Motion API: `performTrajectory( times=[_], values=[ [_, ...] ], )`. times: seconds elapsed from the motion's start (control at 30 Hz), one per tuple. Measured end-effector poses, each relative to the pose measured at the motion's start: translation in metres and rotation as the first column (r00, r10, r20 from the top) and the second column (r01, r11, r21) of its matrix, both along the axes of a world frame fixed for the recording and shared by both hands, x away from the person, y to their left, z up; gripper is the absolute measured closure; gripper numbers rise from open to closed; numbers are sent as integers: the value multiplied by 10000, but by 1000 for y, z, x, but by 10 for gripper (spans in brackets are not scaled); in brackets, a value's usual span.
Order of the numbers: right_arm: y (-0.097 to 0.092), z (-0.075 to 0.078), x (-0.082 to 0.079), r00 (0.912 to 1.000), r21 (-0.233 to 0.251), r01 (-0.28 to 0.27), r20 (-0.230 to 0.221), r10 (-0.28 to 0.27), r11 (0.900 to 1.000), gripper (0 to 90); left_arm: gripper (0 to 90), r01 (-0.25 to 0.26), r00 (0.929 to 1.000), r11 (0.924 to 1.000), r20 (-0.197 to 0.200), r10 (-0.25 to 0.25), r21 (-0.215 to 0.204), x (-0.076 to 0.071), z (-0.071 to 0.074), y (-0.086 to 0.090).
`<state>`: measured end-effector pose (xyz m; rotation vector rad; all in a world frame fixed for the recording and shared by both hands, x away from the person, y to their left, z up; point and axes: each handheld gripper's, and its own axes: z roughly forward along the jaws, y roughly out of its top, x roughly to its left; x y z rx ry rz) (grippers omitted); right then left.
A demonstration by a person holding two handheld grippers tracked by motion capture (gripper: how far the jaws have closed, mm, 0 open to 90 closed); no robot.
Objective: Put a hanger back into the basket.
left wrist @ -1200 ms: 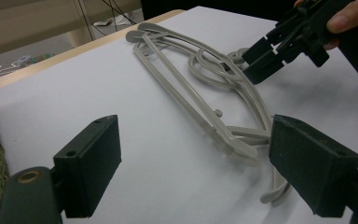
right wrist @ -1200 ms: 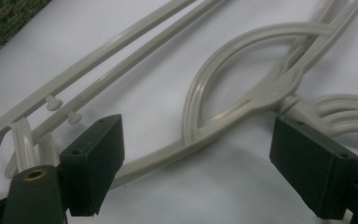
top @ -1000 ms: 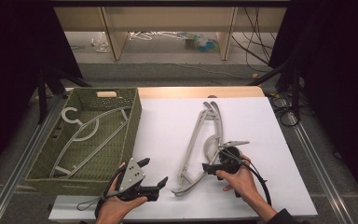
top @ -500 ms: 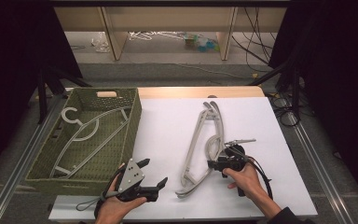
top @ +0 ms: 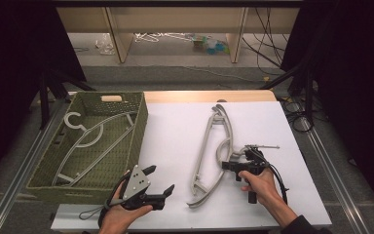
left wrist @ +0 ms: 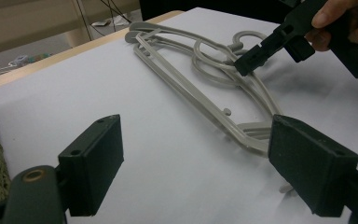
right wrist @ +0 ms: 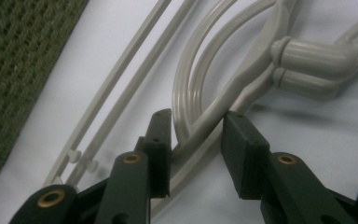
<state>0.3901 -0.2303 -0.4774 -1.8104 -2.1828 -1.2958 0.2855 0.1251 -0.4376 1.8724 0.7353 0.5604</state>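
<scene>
Right gripper [top: 230, 165], jaws just closing around the grey hangers' [top: 209, 151] curved arm, pads not visibly pressing; left gripper [top: 158, 180], at 7 o'clock, wide open, empty.

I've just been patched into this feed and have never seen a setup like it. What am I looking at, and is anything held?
No robot arm here: a person holds a hand-held claw in each hand. The high view looks down over the table; the other two cameras ride on the claws. On the white table lie grey hangers, stacked; a green basket at the left holds another hanger. The right claw has just been closing around the hangers' arms near the hook, which lie between its jaws; whether the pads grip yet is unclear. The left claw is open over the table, holding nothing.
</scene>
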Motion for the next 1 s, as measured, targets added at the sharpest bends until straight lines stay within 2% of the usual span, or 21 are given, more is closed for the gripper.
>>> performTrajectory(
  times=[0.1, 0.2, 0.5, 0.53, 0.6, 0.63, 0.67, 0.73, 0.83, 0.9, 1.0],
  values=[
    [-2, 1, 2, 9998, 293, 5, 210, -11, 9996, 664, 180, -17, 10000, 10000, 35, 17, -11, 1, 1, 1],
    [-3, 4, 2, 9996, 560, 240, 156, -249, 9981, 675, 182, -2, 10000, 10000, -25, 2, 13, 0, 0, 1],
    [-3, 5, 6, 9991, 1167, 242, 311, -280, 9929, 711, 183, -43, 10000, 10000, 63, 43, 14, 1, 0, 1],
    [-2, 5, 7, 9990, 1237, 214, 364, -261, 9921, 713, 183, -14, 10000, 10000, -23, 15, 41, 1, 0, 1],
    [-1, 8, 9, 9990, 1533, 116, 398, -179, 9881, 725, 183, -28, 10000, 10000, -52, 28, 13, 0, 0, 1],
    [0, 9, 10, 9986, 1636, 98, 493, -181, 9865, 729, 183, -3, 10000, 9999, -49, 3, -118, 1, 0, 1],
    [2, 11, 11, 9982, 1683, 33, 578, -132, 9857, 735, 184, -59, 10000, 10000, 54, 59, -27, 1, 2, 2],
    [4, 15, 13, 9961, 1677, -158, 884, 9, 9857, 747, 185, -60, 10000, 10000, -3, 60, 4, 1, 1, 3],
    [9, 21, 15, 9942, 1785, -316, 1070, 125, 9834, 760, 185, -173, 9998, 9997, 21, 174, -169, 2, 2, 4],
    [12, 26, 15, 9927, 1742, -360, 1195, 152, 9841, 766, 187, -190, 9998, 9997, 26, 190, -136, 2, 2, 5],
    [14, 35, 16, 9895, 1993, -540, 1422, 256, 9785, 784, 187, -230, 9997, 9996, 49, 231, -179, 3, 3, 7]
  ],
)
